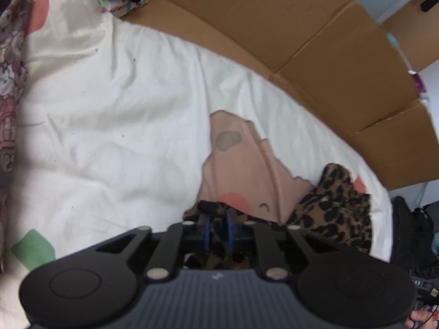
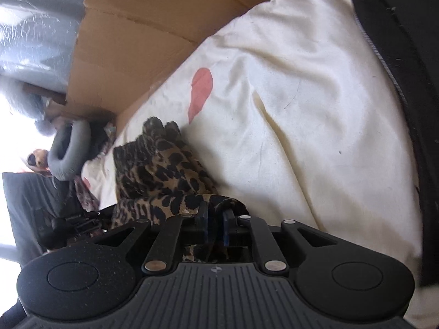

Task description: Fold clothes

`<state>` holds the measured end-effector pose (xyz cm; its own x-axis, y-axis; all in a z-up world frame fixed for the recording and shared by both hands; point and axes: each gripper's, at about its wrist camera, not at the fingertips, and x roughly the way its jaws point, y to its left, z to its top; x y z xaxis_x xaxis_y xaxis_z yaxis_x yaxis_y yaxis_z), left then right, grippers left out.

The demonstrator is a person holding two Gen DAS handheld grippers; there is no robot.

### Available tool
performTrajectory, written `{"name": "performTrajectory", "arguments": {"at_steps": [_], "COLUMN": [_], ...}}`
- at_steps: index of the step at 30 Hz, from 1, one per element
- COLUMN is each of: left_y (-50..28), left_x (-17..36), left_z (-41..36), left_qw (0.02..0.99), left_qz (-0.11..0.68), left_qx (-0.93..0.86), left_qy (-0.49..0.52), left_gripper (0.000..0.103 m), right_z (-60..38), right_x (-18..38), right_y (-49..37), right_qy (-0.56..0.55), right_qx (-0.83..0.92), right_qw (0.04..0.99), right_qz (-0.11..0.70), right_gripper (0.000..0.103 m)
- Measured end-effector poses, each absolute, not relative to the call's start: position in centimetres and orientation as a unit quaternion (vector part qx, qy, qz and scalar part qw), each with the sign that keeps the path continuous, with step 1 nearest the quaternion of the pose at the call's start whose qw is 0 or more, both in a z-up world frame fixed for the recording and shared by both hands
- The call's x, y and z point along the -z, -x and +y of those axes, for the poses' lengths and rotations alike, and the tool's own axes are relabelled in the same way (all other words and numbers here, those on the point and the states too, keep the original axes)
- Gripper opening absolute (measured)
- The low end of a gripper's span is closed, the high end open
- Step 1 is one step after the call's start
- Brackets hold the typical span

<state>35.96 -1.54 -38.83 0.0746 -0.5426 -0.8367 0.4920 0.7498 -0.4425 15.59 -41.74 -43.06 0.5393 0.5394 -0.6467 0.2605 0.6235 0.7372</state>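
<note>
Two grippers, one garment, and both have it pinched! The left gripper has its blue-padded jaws drawn nearly together on a fold of the leopard-print garment, fabric bunched between the pads and spilling back under the gripper body. From there the garment runs off to the right in a crumpled heap, resting on the white bedsheet, right beside the pink patch printed on that sheet (a grey blob and a coral circle sit inside the pink shape). A green patch shows on the sheet well to the left of the garment. Beyond the sheet, on the far side from the garment, stands flattened brown cardboard.

Over to the right wrist view: the right gripper is clamped as well, jaws close together with a band of the leopard-print garment caught between them. The cloth rises from the jaws and piles up toward the upper left, lying on the white bedsheet. A coral mark sits on the sheet just above the garment. Brown cardboard lines the sheet's edge behind the garment, and a grey ring-shaped object lies to the garment's left (what it is, I cannot tell). A dark fabric covers the sheet far to the right.
</note>
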Motion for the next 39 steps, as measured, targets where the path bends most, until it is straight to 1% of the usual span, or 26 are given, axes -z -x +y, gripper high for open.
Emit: {"name": "performTrajectory", "arguments": {"at_steps": [1,2,4,5,17,23,25,32,37,39], "left_y": [-35.6,-35.3,-34.6,-34.3,-30.7,-28.9,-28.3,-26.3,-25.6,-25.4], "left_x": [38.4,38.1,37.5,37.3,34.8,33.5,33.4,34.7,36.0,36.6], "left_z": [-1.4,-1.3,-0.9,-0.7,0.4,-1.2,-1.7,-3.5,-4.7,-5.0], "left_qw": [0.733,0.734,0.738,0.739,0.738,0.730,0.724,0.709,0.703,0.700], "left_qz": [0.579,0.577,0.571,0.569,0.551,0.540,0.538,0.536,0.536,0.537], "left_qx": [0.356,0.358,0.360,0.361,0.386,0.413,0.424,0.446,0.447,0.448], "left_qy": [0.021,0.018,0.008,0.004,-0.055,-0.072,-0.076,-0.106,-0.137,-0.145], "left_gripper": [0.033,0.035,0.040,0.041,0.042,0.041,0.041,0.039,0.035,0.034], "right_z": [-41.8,-41.8,-42.0,-42.1,-41.8,-40.6,-40.1,-38.4,-36.0,-34.8], "right_x": [42.7,42.4,42.0,41.9,39.0,37.4,36.8,34.8,35.2,35.6], "right_y": [-15.3,-15.0,-14.4,-14.2,-11.8,-11.5,-11.4,-11.0,-11.8,-12.1], "right_qy": [-0.422,-0.421,-0.425,-0.427,-0.388,-0.367,-0.343,-0.298,-0.287,-0.270], "right_qx": [-0.092,-0.093,-0.093,-0.091,-0.053,-0.056,-0.045,-0.043,-0.077,-0.080], "right_qw": [0.770,0.771,0.772,0.772,0.801,0.813,0.824,0.850,0.843,0.840], "right_qz": [0.470,0.468,0.464,0.462,0.453,0.449,0.449,0.431,0.449,0.464], "right_gripper": [0.029,0.036,0.042,0.043,0.042,0.042,0.041,0.039,0.039,0.032]}}
